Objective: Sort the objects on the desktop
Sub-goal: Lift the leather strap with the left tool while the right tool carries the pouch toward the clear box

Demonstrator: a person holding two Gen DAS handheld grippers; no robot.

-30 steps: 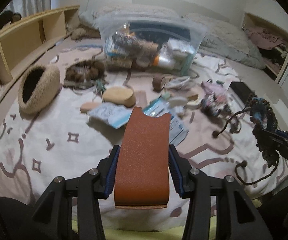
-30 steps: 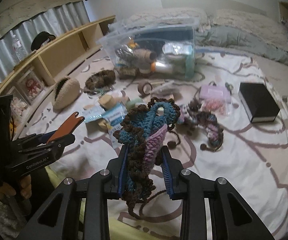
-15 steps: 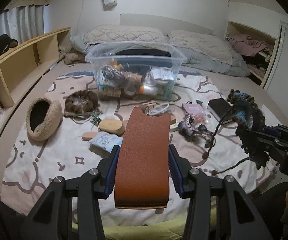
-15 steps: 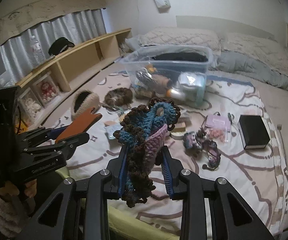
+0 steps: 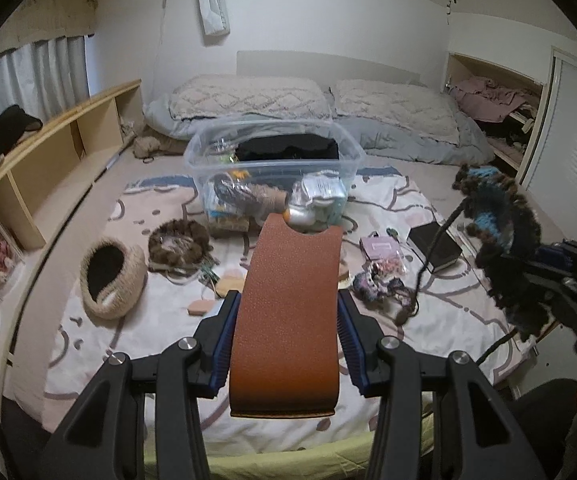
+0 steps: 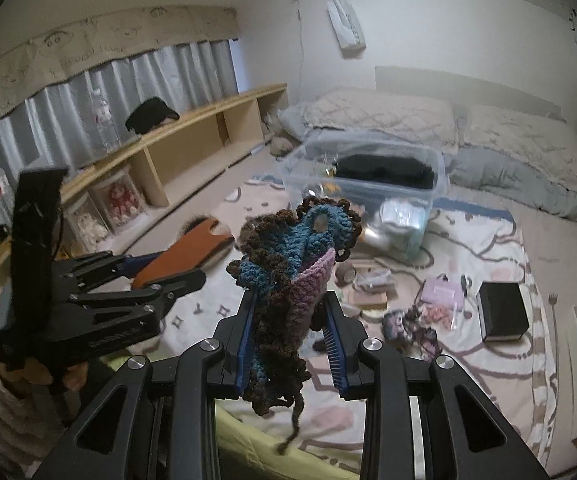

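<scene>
Leather case (image 5: 288, 312), no legible writing

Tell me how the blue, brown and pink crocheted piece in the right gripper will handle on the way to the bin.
The blue, brown and pink crocheted yarn piece is probably floppy: it bunches between the right gripper fingers and a strand dangles below. It is likely light and squashy, so it should not slip easily, though the loose strand may snag on the clear plastic bin.

The brown pouch (image 5: 288, 312) looks like grainy matt leather; the pink and blue bag (image 6: 288, 280) is knobbly crocheted yarn; the bin (image 5: 272, 148) is clear glossy plastic.
</scene>
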